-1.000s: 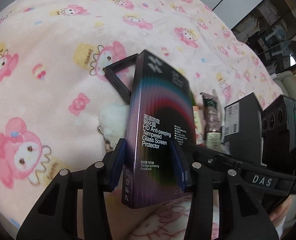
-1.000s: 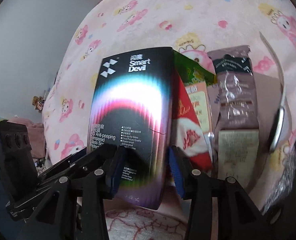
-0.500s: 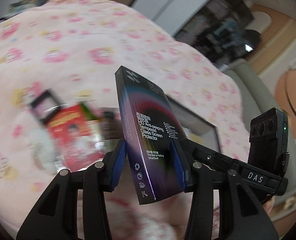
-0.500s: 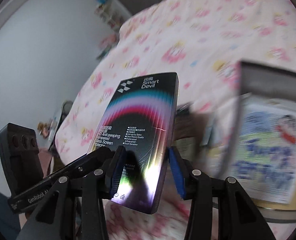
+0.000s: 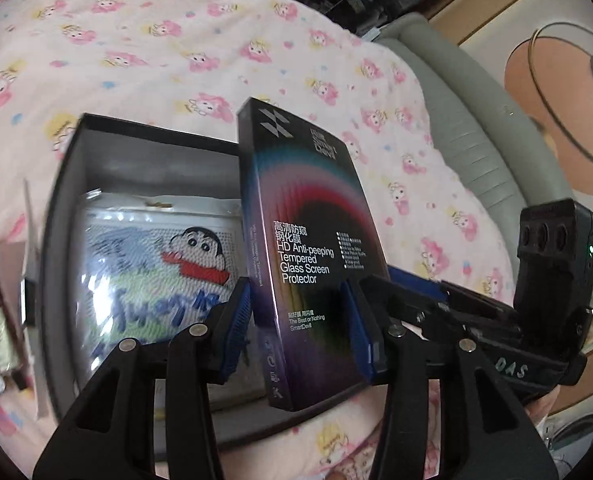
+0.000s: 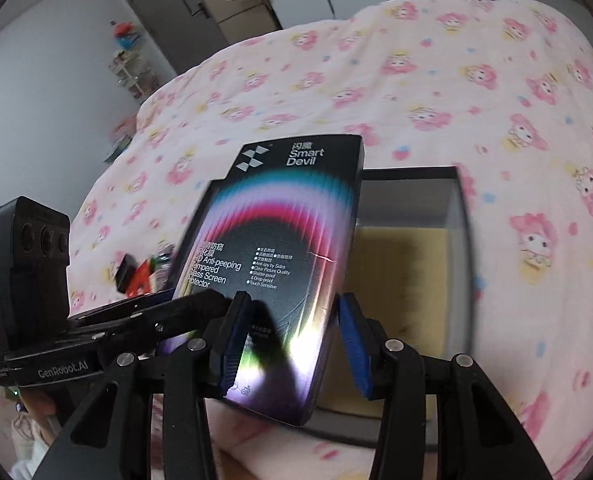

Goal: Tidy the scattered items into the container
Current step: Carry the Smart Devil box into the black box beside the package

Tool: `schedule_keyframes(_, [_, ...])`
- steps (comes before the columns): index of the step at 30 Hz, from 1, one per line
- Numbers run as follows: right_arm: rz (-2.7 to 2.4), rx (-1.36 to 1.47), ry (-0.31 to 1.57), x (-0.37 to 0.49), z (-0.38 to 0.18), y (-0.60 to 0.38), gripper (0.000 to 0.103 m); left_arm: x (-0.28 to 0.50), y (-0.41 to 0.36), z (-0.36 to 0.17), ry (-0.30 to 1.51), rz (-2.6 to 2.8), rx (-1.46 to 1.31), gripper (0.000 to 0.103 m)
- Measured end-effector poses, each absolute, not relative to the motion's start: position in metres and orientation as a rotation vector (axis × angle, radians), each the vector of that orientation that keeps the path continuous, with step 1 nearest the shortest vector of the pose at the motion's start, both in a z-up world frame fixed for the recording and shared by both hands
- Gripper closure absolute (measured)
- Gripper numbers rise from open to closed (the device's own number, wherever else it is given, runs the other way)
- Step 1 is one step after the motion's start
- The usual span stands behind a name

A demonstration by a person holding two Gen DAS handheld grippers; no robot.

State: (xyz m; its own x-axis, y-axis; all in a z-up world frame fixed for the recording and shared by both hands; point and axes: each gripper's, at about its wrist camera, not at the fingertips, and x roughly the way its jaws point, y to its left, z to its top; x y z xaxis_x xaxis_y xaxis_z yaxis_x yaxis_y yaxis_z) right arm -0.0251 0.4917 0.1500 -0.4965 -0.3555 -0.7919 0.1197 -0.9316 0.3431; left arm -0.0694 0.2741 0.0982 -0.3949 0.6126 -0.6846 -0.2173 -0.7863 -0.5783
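Black, glossy, rainbow-printed screen-protector box (image 5: 304, 264) sits upright, clamped by both the left tongs (image 5: 300, 330) and right tongs (image 6: 292, 338), above the open dark grey rectangular container (image 5: 62, 184) on the pink cartoon-print bed blanket (image 6: 436, 92); a bagged cartoon pouch (image 5: 148, 272) lies inside.

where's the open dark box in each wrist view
Left wrist: the open dark box fills the left-centre, a cartoon-print packet inside it, partly hidden by the held screen protector box.
Right wrist: it sits right of centre, behind the same screen protector box.
Shared landmark: the screen protector box, between the jaws of both grippers, over the pink cartoon blanket.
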Motion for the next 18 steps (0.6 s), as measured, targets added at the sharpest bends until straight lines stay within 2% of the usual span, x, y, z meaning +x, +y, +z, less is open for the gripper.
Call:
schedule_keyframes(7, [-2.419, 1.46, -0.384, -0.027, 0.111, 0.499, 0.061, -0.063, 0.274, 0.056, -0.564, 2.161, -1.393, 0.056])
schedule_keyframes(13, [-2.327, 1.577, -0.46, -0.037, 0.084, 0.506, 0.062, -0.064, 0.28, 0.045, -0.493, 2.174, -1.451, 0.056])
schedule_keyframes(18, [-2.296, 1.575, -0.521, -0.027, 0.08, 0.51, 0.062, -0.058, 0.294, 0.048, -0.36, 2.225, -1.457, 0.056])
